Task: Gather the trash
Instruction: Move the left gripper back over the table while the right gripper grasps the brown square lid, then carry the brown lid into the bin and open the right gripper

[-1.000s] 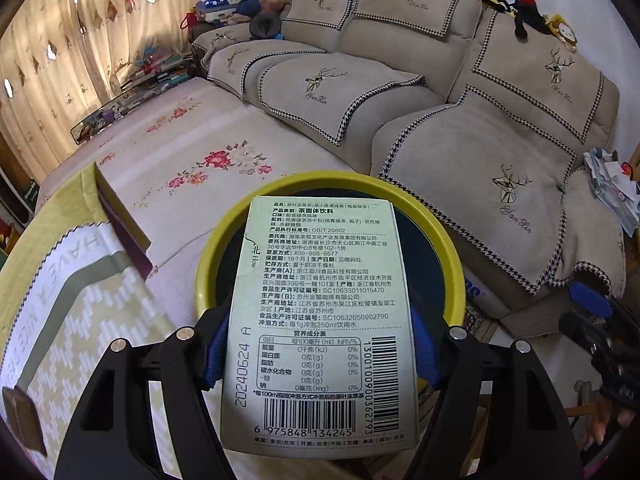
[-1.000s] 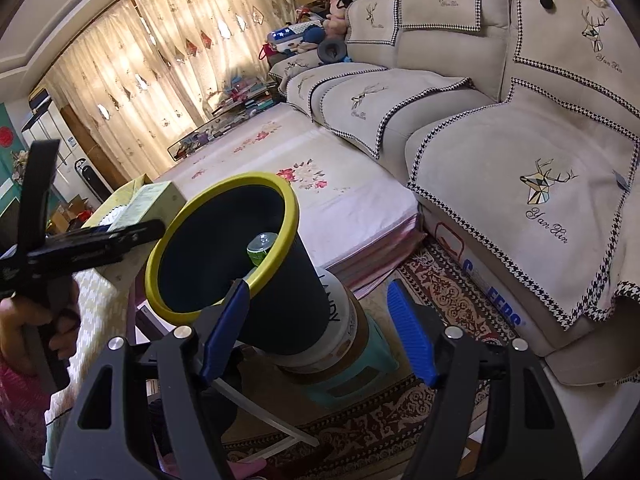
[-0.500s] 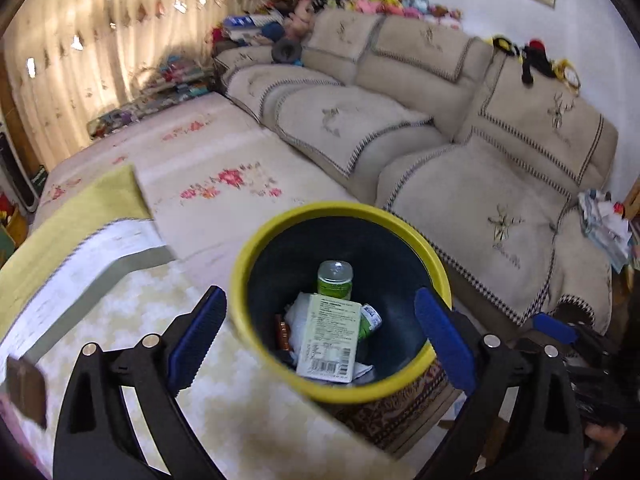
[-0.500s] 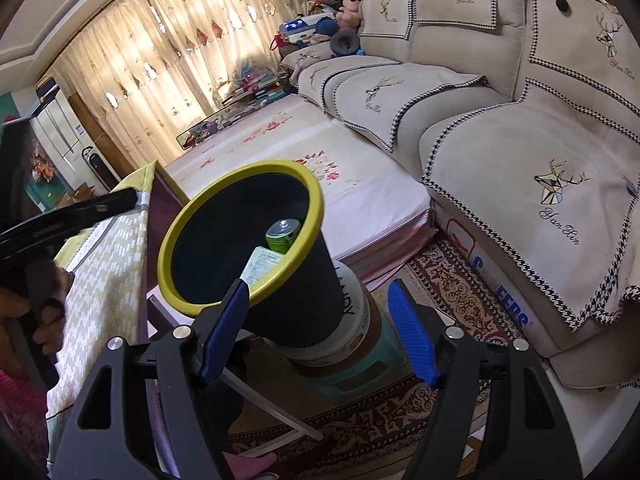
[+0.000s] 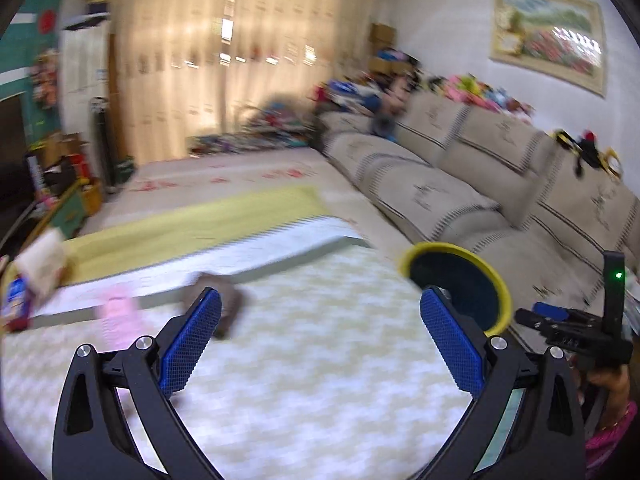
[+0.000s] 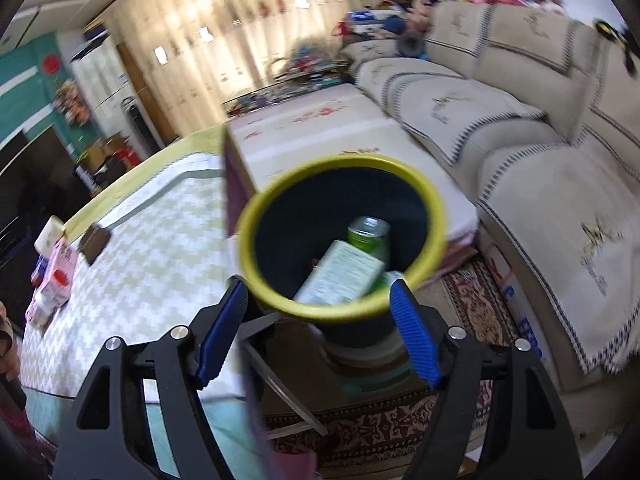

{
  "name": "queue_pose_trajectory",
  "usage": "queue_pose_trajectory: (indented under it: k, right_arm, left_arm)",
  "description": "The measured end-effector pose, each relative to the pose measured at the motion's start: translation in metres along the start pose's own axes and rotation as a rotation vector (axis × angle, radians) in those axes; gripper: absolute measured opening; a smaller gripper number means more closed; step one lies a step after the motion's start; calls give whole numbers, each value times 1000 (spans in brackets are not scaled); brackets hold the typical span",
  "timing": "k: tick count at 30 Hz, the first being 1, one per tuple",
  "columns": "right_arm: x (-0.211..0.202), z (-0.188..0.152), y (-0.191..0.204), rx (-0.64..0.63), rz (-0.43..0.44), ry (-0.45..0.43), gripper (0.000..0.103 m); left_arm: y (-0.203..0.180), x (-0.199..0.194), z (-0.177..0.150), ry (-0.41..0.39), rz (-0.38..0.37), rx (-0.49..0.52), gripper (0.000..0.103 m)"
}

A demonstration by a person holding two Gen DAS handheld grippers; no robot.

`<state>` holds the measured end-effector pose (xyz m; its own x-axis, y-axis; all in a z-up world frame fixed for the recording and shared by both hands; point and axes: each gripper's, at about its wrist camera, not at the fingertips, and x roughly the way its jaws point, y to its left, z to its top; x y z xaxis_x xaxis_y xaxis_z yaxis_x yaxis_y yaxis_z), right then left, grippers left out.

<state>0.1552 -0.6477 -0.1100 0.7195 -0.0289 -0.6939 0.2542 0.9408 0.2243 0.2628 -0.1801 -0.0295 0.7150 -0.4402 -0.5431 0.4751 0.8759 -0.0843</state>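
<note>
A beige sofa is seen along the right wall, with a floral-covered platform set just beside it. A table under a zigzag-patterned cloth fills the foreground of the left wrist view, which is blurred. At the table's right edge a dark bin with a yellow rim is found, raised on a pale bucket-like base above a patterned rug.

Inside the bin a pale green carton is seen lying tilted, with a green can upright just behind it. On the table, well apart from the bin, a pink carton is laid near the far left edge, with a small brown patch on the cloth near it; in the left wrist view these show as a pink blur and a brown blur.

The left gripper is held above the cloth, its blue-padded fingers spread wide with nothing between them. The right gripper is held just before the bin, its fingers likewise spread wide and empty, flanking the near rim.
</note>
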Motion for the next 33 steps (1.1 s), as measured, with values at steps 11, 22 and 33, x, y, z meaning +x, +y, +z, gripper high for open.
queue_pose_trajectory:
  k: [11, 22, 33]
  right_arm:
    - [47, 33, 175, -342, 220, 59, 70]
    - [119, 41, 300, -583, 299, 90, 76]
    - [168, 36, 327, -581, 272, 155, 69]
  left_arm:
    - [154, -61, -34, -82, 228, -113, 98]
    - [188, -60, -59, -123, 252, -180, 98]
    - [198, -51, -65, -109, 235, -238, 98]
